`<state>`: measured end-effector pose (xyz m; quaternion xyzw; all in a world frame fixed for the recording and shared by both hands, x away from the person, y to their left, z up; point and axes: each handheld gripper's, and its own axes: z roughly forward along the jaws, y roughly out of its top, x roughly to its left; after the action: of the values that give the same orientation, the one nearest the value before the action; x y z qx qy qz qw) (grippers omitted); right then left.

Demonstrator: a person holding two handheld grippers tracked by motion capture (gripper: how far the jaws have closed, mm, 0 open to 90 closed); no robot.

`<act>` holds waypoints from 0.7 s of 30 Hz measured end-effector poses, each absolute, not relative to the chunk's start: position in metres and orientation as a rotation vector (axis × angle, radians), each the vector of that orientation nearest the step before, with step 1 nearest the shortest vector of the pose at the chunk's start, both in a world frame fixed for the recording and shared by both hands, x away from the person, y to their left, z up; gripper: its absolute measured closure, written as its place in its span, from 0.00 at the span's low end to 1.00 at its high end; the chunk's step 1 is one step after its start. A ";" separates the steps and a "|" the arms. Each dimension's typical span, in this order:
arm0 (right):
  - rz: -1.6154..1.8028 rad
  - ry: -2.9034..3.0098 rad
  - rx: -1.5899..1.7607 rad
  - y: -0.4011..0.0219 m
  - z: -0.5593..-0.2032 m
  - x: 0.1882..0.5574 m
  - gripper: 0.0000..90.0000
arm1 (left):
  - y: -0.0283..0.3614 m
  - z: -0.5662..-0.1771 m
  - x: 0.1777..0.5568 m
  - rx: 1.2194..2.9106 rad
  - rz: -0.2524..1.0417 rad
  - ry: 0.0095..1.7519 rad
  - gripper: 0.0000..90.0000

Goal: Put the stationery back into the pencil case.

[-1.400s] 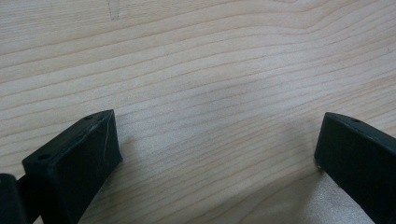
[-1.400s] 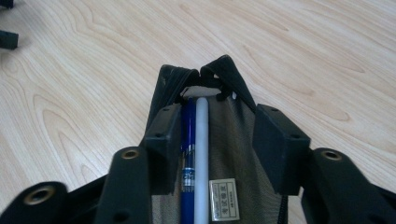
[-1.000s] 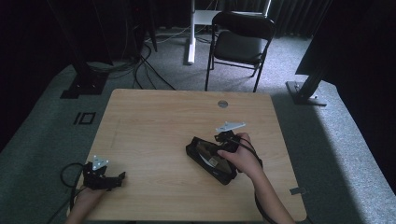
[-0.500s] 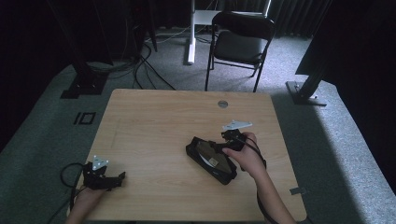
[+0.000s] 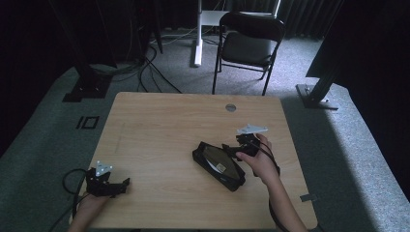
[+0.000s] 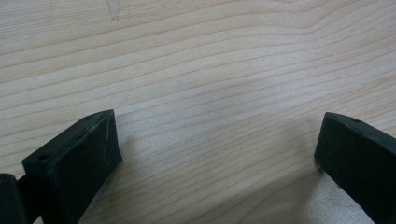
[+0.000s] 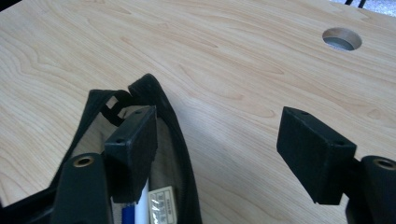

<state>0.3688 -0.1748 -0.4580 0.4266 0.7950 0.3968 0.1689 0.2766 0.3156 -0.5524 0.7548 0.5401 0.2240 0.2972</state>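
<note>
right hand-held gripper (image 5: 231,149) jaws wider now, shifted along the black pouch (image 5: 217,165)

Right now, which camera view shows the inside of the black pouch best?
The right gripper view: the black pouch lies open close below the camera, with a white pen and a label inside. The high view shows the whole pouch small, its contents unclear. The left gripper view shows bare table.

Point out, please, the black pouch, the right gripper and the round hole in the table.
black pouch (image 5: 218,165): high view, on its open top.
right gripper (image 7: 219,140): right gripper view, midway between its fingertips.
round hole (image 7: 342,38): right gripper view, on its middle.
</note>
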 end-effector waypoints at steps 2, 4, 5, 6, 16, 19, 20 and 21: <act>1.130 2.255 1.223 -0.177 -0.460 0.369 0.31 | 0.316 -0.552 0.277 2.007 0.596 1.436 0.00; 1.126 2.256 1.222 -0.178 -0.460 0.369 0.30 | 0.316 -0.552 0.277 2.006 0.596 1.436 0.00; 1.124 2.250 1.226 -0.181 -0.462 0.370 0.29 | 0.316 -0.552 0.277 2.006 0.595 1.436 0.00; 1.124 2.250 1.226 -0.181 -0.462 0.370 0.29 | 0.316 -0.552 0.277 2.006 0.595 1.436 0.00; 1.117 2.182 1.271 -0.199 -0.469 0.370 0.27 | 0.316 -0.552 0.277 2.007 0.596 1.436 0.00; 1.115 2.173 1.282 -0.202 -0.471 0.370 0.27 | 0.316 -0.552 0.277 2.007 0.595 1.436 0.00; 1.105 2.172 1.284 -0.204 -0.472 0.370 0.27 | 0.316 -0.552 0.277 2.006 0.596 1.436 0.00; 1.101 2.160 1.299 -0.207 -0.474 0.370 0.27 | 0.316 -0.552 0.277 2.006 0.596 1.436 0.00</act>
<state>0.3702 -0.2073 -0.4745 0.4633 0.7703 0.3926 0.1944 0.2766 0.3156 -0.5524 0.7547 0.5402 0.2240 0.2973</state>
